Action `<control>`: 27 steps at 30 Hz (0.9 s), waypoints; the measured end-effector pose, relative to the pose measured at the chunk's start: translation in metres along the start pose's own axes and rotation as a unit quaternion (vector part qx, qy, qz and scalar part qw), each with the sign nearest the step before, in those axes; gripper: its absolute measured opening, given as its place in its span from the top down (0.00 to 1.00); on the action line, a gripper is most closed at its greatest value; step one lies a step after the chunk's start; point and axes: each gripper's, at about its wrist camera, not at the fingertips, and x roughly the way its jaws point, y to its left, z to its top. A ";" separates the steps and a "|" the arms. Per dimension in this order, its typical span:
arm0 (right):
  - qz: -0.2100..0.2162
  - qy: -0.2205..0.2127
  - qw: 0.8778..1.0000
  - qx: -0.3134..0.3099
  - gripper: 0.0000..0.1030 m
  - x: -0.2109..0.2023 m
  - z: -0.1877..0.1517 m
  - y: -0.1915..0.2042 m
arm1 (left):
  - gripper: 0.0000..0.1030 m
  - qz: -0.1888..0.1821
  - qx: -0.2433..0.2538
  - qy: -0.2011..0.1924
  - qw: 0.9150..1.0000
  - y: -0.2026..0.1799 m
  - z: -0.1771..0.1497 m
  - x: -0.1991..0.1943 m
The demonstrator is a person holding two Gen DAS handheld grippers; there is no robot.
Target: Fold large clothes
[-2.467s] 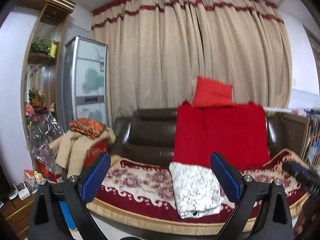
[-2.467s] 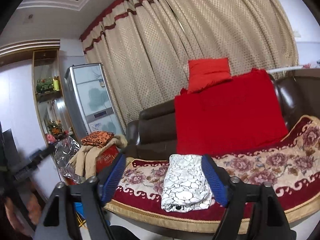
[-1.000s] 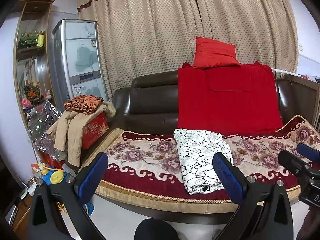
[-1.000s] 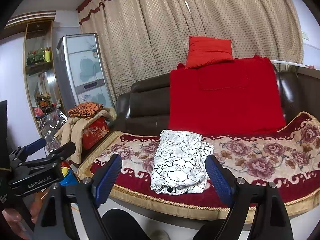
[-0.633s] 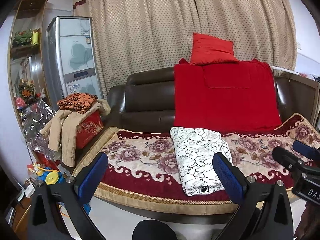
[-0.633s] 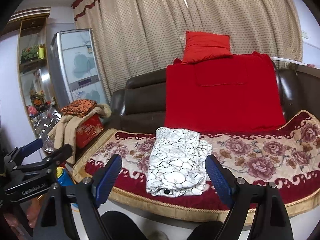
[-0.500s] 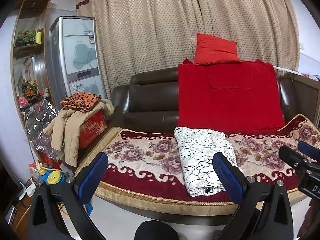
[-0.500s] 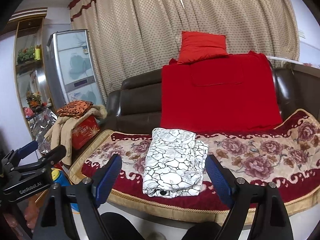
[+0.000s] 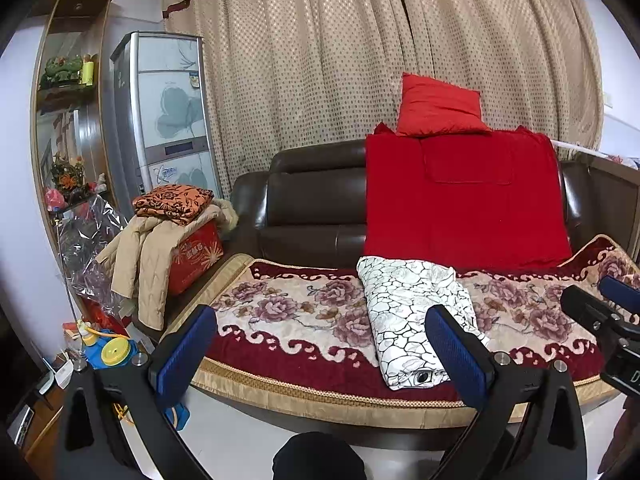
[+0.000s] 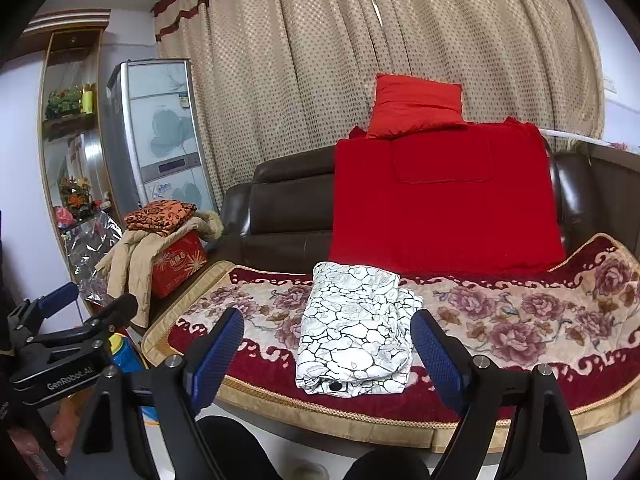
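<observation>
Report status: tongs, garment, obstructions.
Left tongs open, empty. Right tongs open, empty, short of the sofa. White patterned garment lies folded on the floral sofa cover, untouched. Nothing between tongs and garment.

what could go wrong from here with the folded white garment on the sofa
The folded white garment lies near the front edge of the floral sofa cover; a nudge might slide it off. Both the left claw and right claw are open and empty, so gripping only the top layer could undo the fold.
</observation>
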 end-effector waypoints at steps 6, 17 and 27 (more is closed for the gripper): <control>-0.011 0.010 1.000 0.002 0.15 0.015 0.001 -0.001 | 0.00 -0.002 -0.008 0.009 1.000 0.001 0.001 0.017; -0.027 0.047 0.998 0.017 0.15 0.041 -0.012 -0.009 | 0.00 -0.001 -0.002 0.046 0.999 -0.010 -0.021 0.037; -0.045 0.086 0.995 0.024 0.15 0.013 -0.053 -0.020 | 0.00 -0.039 0.041 0.120 0.991 -0.036 -0.074 0.023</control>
